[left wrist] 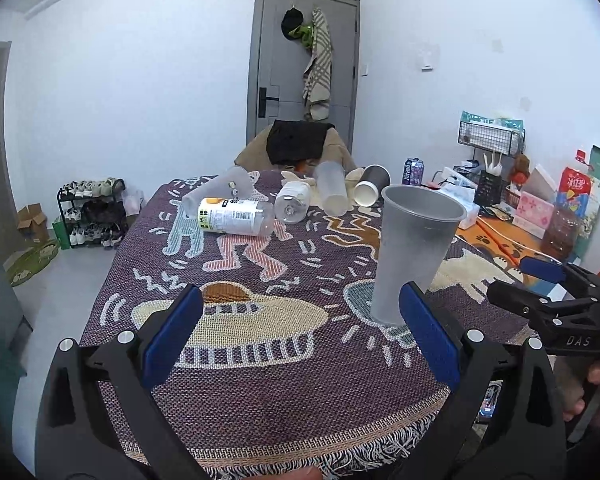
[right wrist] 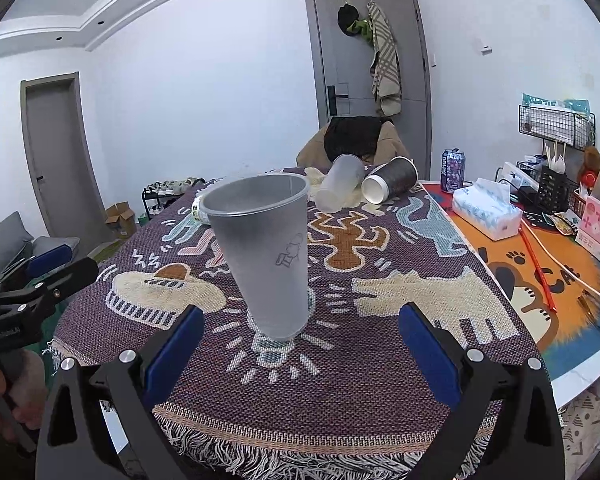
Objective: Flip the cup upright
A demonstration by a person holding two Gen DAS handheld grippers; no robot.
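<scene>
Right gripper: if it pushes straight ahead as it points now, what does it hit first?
Probably the frosted cup, upright on the blanket just ahead of the open right gripper, slightly left of centre. Depth is unclear.

Both wrist views low, near table edge, facing the far door (left wrist: 304,60), sharing the upright cup (left wrist: 414,252).

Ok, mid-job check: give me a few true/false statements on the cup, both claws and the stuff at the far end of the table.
1. The frosted cup stands upright, mouth up, on the woven cloth. True.
2. The right claw is shut on the cup. False: its jaws are open and the cup stands free, beyond the pads.
3. The left claw is open and holds nothing. True.
4. The dark paper cup stands upright. False: it lies on its side, mouth toward the camera.
5. The labelled bottle lies on its side. True.
</scene>
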